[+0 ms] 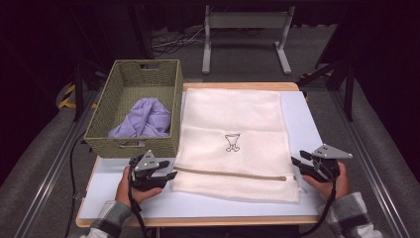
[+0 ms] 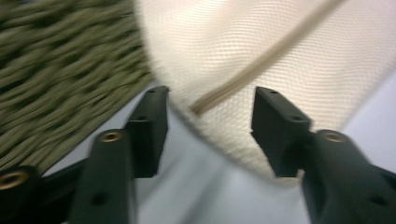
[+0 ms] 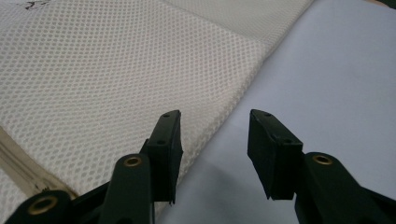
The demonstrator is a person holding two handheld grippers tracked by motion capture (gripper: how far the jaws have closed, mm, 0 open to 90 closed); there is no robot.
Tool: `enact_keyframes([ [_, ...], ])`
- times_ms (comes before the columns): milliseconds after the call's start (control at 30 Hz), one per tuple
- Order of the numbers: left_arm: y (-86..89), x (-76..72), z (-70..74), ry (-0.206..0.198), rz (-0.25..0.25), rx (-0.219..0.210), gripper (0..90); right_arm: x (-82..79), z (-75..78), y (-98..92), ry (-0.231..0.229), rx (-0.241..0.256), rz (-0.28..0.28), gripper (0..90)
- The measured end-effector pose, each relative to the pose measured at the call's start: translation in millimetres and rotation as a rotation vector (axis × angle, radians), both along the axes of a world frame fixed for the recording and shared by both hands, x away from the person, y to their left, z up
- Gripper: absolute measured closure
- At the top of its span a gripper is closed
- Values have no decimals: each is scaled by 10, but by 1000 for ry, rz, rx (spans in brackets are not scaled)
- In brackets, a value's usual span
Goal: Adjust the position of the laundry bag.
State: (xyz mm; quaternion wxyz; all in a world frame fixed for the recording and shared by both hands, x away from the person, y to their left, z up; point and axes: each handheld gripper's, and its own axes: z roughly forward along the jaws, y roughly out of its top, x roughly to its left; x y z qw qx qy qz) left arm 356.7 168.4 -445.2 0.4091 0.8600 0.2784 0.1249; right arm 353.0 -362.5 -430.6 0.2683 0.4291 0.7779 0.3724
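While both claws gape empty: lilac cloth (image 1: 143, 119) in wicker basket (image 1: 101, 124), mesh bag (image 1: 233, 139) alongside.

Black two-jaw left gripper (image 1: 171, 168) and right gripper (image 1: 296, 162), each topped by grey three-cornered plate. Brass-coloured screws at jaw bases; black cables trailing. Plaid grey-white sleeves (image 1: 110, 218).

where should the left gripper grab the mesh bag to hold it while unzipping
Probably the bag's near-left corner, at the closed end of the zipper. The mesh laundry bag lies flat, so the edge is the only pinchable part. The left gripper is open and straddles that end, coming in low from the left over the table; the basket stands just behind.
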Motion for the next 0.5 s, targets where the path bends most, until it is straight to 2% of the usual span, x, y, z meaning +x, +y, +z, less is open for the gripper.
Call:
enact_keyframes([
  [67,-65,26,0,1,-11,8,550,54,-15,43,9,0,10,560],
  [100,-121,50,-8,15,-9,30,567,77,-22,56,15,-5,9,551],
  [133,-157,62,-20,21,-7,44,578,125,-37,73,18,-11,-4,503],
  [167,-186,67,-31,19,-3,56,580,166,-44,75,24,-1,-21,470],
  [233,-217,72,-34,13,0,84,606,246,-48,64,32,45,-38,493],
  [367,-194,92,-54,32,10,78,747,411,-71,84,52,48,-48,500],
  [467,-226,87,-48,34,10,101,805,526,-88,90,85,45,-66,480],
  [500,-233,86,-43,38,10,107,821,578,-91,89,100,40,-78,497],
])
